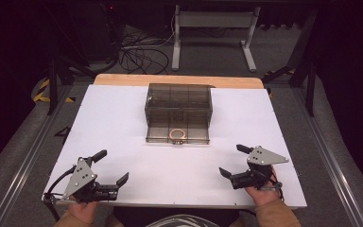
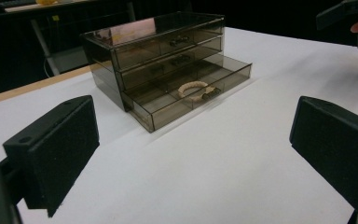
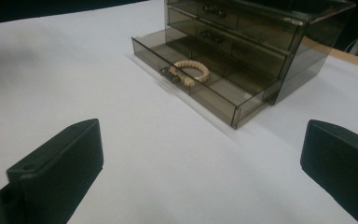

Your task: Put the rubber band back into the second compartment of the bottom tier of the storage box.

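Two released tools, left tool (image 1: 112,167) and right tool (image 1: 233,160), flank bare bench (image 1: 170,163) near its edge; drawer box (image 1: 178,113) sits far-centre.

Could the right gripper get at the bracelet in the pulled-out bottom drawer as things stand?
Probably yes. The bottom drawer is pulled out and open on top, the bracelet lies uncovered near its front, and bare table separates it from the open right gripper.

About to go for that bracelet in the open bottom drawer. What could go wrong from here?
1. The bracelet lies close behind the drawer front, so a jaw may catch that wall.
2. The drawer unit stands loose on the table and could slide if bumped.
3. Both the left gripper and right gripper are open and empty; reaching together risks a clash.
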A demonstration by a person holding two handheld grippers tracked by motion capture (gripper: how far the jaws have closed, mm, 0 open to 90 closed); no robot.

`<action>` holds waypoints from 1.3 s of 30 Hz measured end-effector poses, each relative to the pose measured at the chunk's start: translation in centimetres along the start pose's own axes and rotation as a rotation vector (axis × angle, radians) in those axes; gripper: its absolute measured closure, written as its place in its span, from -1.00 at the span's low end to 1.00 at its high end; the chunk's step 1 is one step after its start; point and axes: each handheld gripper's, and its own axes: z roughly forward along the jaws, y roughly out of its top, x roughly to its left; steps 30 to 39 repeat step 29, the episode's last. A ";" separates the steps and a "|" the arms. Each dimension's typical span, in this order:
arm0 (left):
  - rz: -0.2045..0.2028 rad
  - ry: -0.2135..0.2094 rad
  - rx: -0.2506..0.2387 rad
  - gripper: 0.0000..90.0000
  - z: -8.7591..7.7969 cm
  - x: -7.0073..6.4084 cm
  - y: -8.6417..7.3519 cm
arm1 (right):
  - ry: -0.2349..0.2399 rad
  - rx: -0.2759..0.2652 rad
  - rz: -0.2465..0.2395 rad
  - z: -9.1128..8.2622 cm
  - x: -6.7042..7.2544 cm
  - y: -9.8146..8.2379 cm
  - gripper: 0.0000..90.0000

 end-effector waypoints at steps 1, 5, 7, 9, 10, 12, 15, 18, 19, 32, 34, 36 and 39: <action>-0.002 0.000 -0.003 -0.96 0.0 0.0 0.0 | 0.001 0.003 0.001 0.0 0.0 -0.3 -1.00; -0.001 -0.003 0.004 -0.96 0.1 0.0 -0.1 | -0.008 0.015 0.005 0.0 -0.1 -1.0 -1.00; 0.005 -0.001 0.007 -0.96 0.1 0.0 -0.1 | -0.028 0.023 -0.013 0.1 -0.3 -1.2 -1.00; 0.007 -0.003 0.009 -0.96 0.2 0.1 -0.1 | -0.031 0.027 -0.009 0.1 -0.4 -1.3 -1.00; 0.007 -0.004 0.013 -0.96 0.2 0.1 -0.1 | -0.030 0.023 -0.005 0.1 -0.4 -1.3 -1.00; 0.006 -0.001 0.009 -0.96 0.2 0.1 -0.2 | -0.031 0.020 0.011 0.1 -0.5 -1.6 -1.00; 0.009 -0.005 0.012 -0.96 0.3 0.2 -0.2 | -0.019 0.038 0.034 0.4 -0.7 -1.9 -1.00; 0.004 -0.004 0.010 -0.96 0.3 0.2 -0.2 | -0.007 0.050 0.049 0.7 -0.8 -2.0 -1.00; 0.003 -0.004 0.009 -0.96 0.3 0.2 -0.2 | -0.006 0.048 0.049 0.7 -0.8 -2.0 -1.00; 0.009 -0.002 0.012 -0.96 0.3 0.2 -0.2 | -0.009 0.035 0.041 0.6 -0.7 -2.0 -1.00; 0.009 -0.002 0.012 -0.96 0.3 0.2 -0.2 | -0.009 0.035 0.041 0.6 -0.7 -2.0 -1.00; 0.009 -0.002 0.012 -0.96 0.3 0.2 -0.2 | -0.009 0.035 0.041 0.6 -0.7 -2.0 -1.00; 0.009 -0.002 0.012 -0.96 0.3 0.2 -0.2 | -0.009 0.035 0.041 0.6 -0.7 -2.0 -1.00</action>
